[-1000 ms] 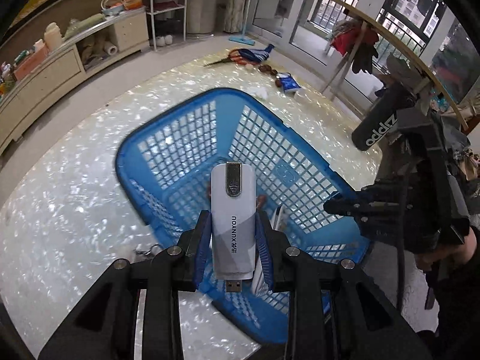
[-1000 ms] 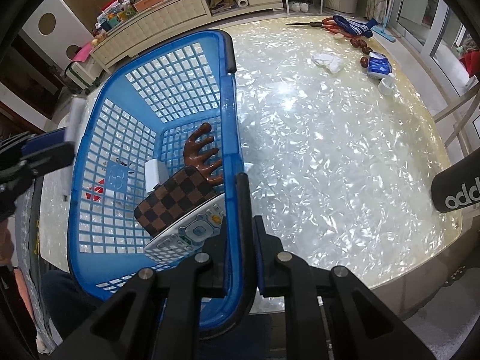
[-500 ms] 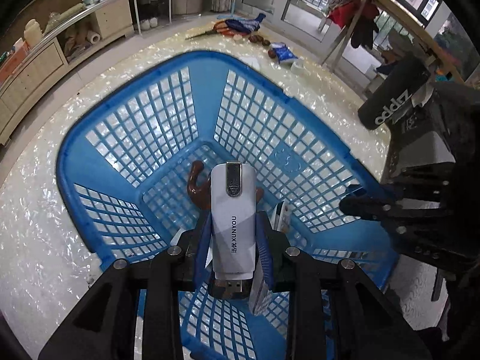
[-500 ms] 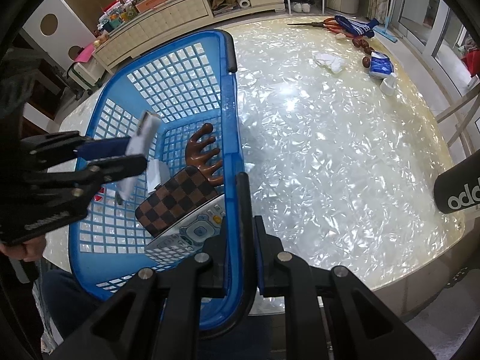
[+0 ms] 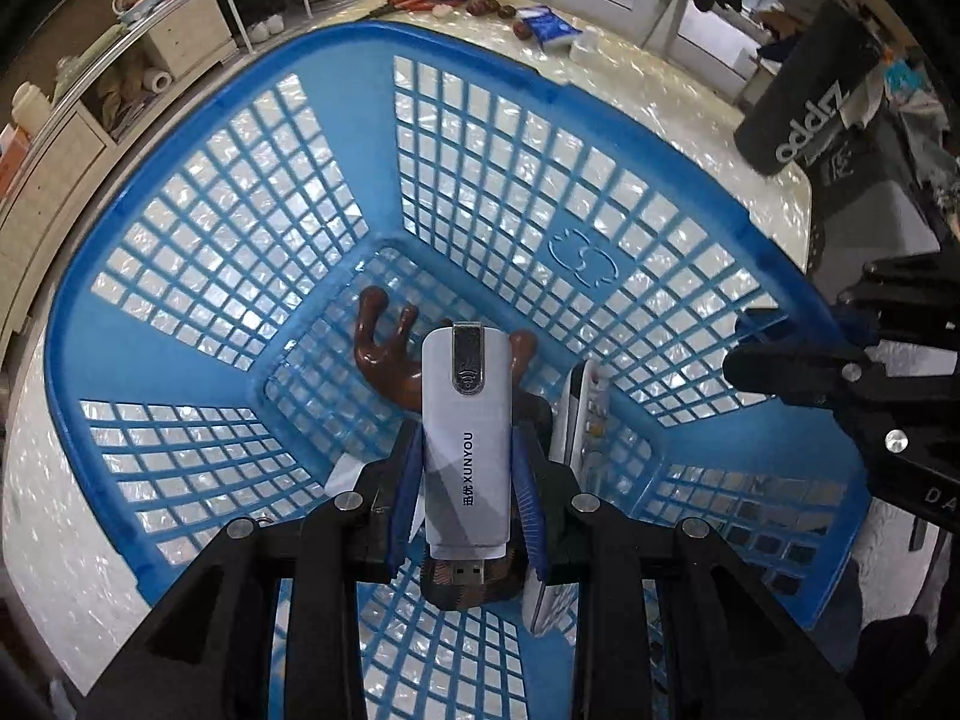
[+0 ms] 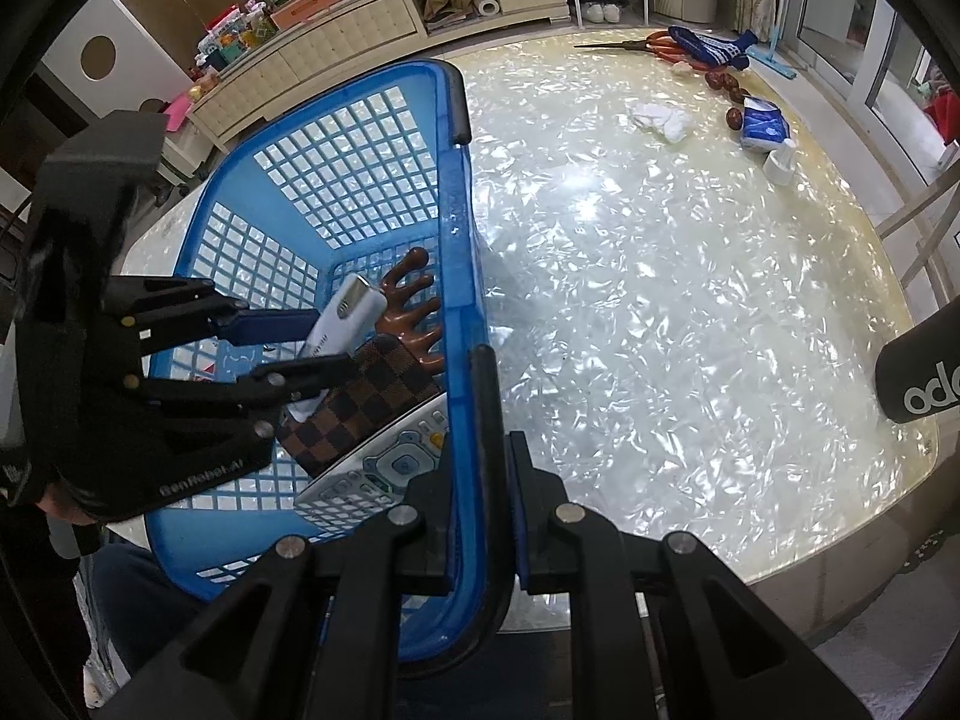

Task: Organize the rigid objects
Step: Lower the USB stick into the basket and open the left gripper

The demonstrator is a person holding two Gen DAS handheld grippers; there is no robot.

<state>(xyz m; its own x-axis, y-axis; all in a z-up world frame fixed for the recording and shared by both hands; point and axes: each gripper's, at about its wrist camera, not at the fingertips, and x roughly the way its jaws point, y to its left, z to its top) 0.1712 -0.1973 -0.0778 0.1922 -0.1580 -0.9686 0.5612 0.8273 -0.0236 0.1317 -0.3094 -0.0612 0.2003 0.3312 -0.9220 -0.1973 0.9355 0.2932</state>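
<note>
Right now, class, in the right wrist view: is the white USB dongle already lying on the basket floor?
No: the left tool holds the white USB dongle above the checkered wallet.

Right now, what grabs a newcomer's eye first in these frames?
The big blue basket on the pearly table, its rim pinched by the right tongs. Inside it, the left tongs hold a white XUNYOU USB stick above a checkered wallet, a brown comb and a remote.

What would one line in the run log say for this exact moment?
left tongs: shut on white USB dongle, inside blue basket | right tongs: shut on black basket handle | dongle: not released
</note>
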